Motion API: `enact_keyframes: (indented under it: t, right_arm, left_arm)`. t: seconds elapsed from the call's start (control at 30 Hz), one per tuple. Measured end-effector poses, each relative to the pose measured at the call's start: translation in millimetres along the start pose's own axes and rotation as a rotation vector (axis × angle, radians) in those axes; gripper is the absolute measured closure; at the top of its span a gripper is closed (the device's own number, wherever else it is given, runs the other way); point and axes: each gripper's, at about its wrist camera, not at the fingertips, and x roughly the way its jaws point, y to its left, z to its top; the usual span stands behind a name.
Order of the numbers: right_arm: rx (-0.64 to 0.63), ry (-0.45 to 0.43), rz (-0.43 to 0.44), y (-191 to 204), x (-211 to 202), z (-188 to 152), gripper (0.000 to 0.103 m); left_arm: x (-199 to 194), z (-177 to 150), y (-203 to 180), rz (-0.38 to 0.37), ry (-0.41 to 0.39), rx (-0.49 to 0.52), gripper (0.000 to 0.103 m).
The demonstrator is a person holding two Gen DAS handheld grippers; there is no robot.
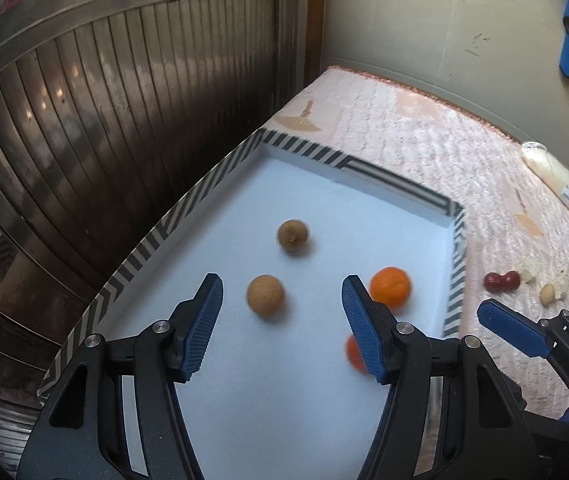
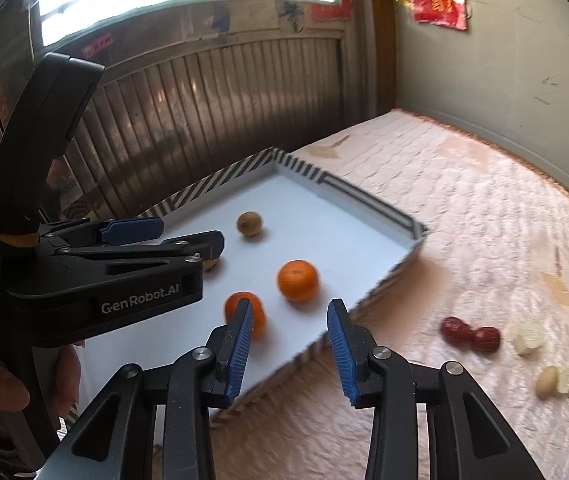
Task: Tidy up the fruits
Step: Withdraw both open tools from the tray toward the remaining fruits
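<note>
Left gripper [image 1: 282,304] fingers spread over the tray [image 1: 156,240], nothing pinched. Right gripper [image 2: 290,334] fingers spread, empty. Two oranges [image 2: 297,280] and two brown fruits [image 1: 265,294] in tray.

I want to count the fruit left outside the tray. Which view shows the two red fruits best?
The right wrist view: the red fruits lie large and unblocked on the cloth. In the left wrist view they are small, near the edge.

Shallow rectangular tray [image 1: 188,208]: white floor, black-and-white chevron rim. Round mandarin [image 1: 390,286]: orange. Round longan [image 1: 265,294]: tan. Quilted cloth [image 1: 424,148]: pink.
</note>
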Motion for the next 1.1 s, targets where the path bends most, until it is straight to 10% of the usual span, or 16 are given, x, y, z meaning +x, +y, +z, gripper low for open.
enact_keyframes:
  t: [1.1]
  right_arm:
    - [0.268, -0.028, -0.280, -143.6, -111.6, -90.4, 0.062]
  left_arm:
    - [8.7, -22.9, -151.4, -0.202, 0.084, 0.243, 0.041]
